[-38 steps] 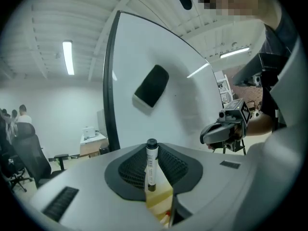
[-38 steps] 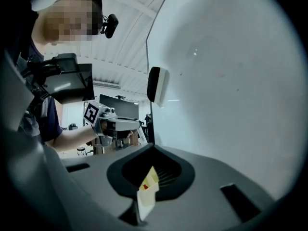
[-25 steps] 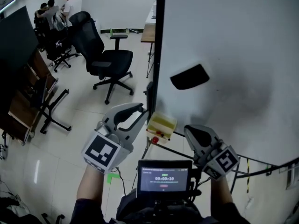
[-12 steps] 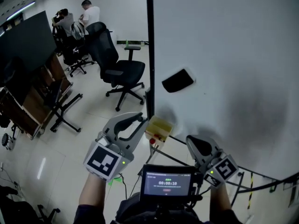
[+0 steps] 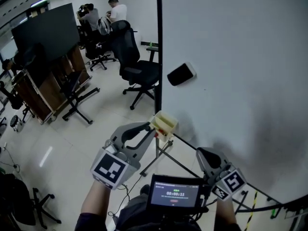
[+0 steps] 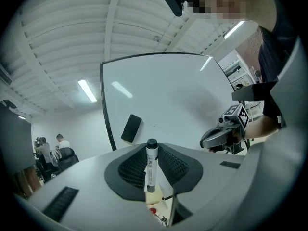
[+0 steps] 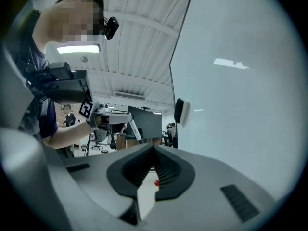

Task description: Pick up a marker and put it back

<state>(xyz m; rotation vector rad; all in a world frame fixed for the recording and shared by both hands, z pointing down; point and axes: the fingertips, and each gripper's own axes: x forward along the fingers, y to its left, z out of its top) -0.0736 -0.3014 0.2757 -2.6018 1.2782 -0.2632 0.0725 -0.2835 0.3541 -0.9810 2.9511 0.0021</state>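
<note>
A white marker (image 6: 151,165) with a black cap stands upright between the left gripper's pads. My left gripper (image 6: 151,148) is shut on it. In the head view the left gripper (image 5: 153,129) points at a yellowish tray (image 5: 163,123) at the whiteboard's (image 5: 231,57) lower left corner, and the marker is hidden there. My right gripper (image 5: 202,153) hangs lower right before the board, its jaws together and empty. In the right gripper view the right gripper (image 7: 154,150) is shut, with a small red thing (image 7: 156,183) showing beyond the jaws.
A black eraser (image 5: 180,73) sticks to the whiteboard above the tray. Black office chairs (image 5: 139,66), a dark screen on a stand (image 5: 48,32) and seated people (image 5: 113,8) fill the room to the left. A small display (image 5: 175,194) sits at my chest.
Both grippers have moved sideways along the foot of the board. The left jaws now sit right beside the yellow tray. The eraser and the room appear shifted as the head turned.
</note>
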